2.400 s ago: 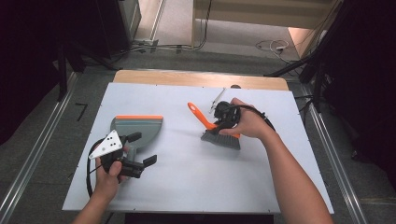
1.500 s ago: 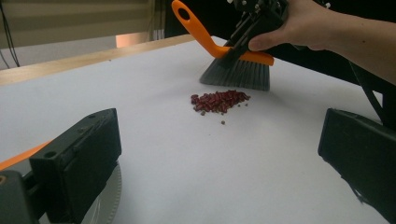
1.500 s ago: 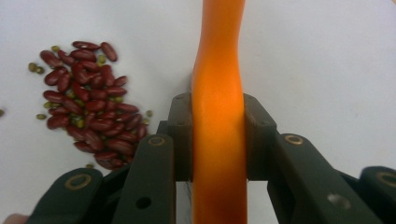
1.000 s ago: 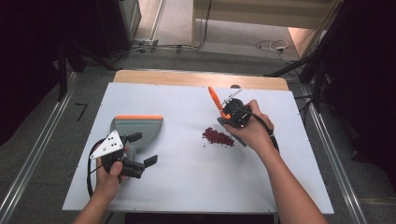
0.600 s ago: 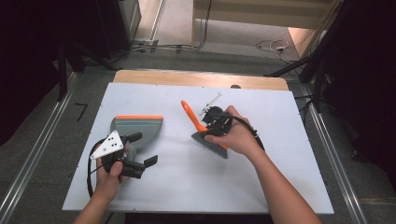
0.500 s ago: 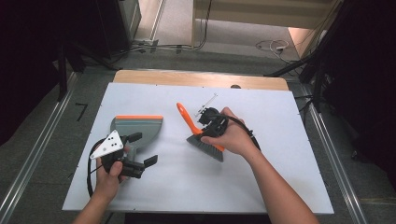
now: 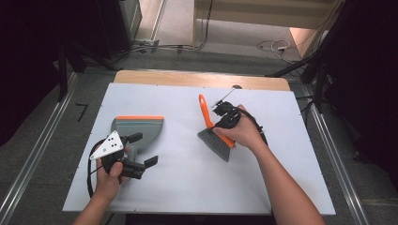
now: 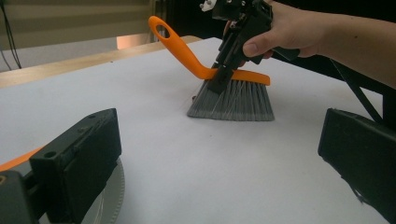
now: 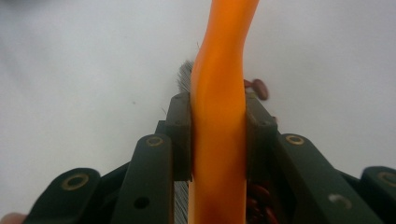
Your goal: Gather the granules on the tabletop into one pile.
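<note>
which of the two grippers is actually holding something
The right gripper: its jaws clamp the orange brush by its handle. The left gripper sits open beside the dustpan.

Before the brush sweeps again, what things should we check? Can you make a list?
1. Right gripper clamped on the orange-handled grey-bristled brush: ok.
2. Bristles down on the white table: ok.
3. Small dark red beans lie beside the bristles: ok; how many, cannot tell.
4. Grey dustpan with orange edge lies flat to the brush's left: ok.
5. Left gripper holding the dustpan: not ok, jaws open with nothing between them.
6. Path between brush and dustpan free: ok.
</note>
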Demonstrator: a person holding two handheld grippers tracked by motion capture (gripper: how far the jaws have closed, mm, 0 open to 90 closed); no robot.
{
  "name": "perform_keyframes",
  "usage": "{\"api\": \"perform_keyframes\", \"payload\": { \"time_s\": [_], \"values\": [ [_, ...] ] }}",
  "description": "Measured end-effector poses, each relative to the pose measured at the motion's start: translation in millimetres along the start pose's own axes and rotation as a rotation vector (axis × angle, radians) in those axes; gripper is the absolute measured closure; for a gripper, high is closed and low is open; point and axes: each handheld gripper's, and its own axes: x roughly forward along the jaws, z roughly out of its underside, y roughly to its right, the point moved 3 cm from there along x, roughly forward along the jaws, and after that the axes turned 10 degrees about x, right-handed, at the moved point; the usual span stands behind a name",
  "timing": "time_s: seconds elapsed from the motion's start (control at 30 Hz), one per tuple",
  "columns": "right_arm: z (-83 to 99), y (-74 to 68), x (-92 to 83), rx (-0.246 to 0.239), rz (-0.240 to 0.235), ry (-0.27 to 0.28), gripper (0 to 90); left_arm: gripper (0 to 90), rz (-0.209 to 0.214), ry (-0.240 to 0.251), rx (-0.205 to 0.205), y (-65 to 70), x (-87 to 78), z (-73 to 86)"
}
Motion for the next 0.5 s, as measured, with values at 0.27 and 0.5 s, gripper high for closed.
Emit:
{"api": "perform_keyframes", "payload": {
  "time_s": [0.27, 0.5],
  "values": [
    [0.1, 9.4, -7.9, -0.032, 0.061, 0.028, 67.5, 0.0, -0.001, -0.004, 0.001, 0.3, 1.1, 0.4],
    [-0.3, 2.3, -15.3, -0.096, 0.066, 0.036, 68.0, 0.0, 0.000, -0.006, 0.000, 0.1, 1.2, 0.6]
  ]
}}
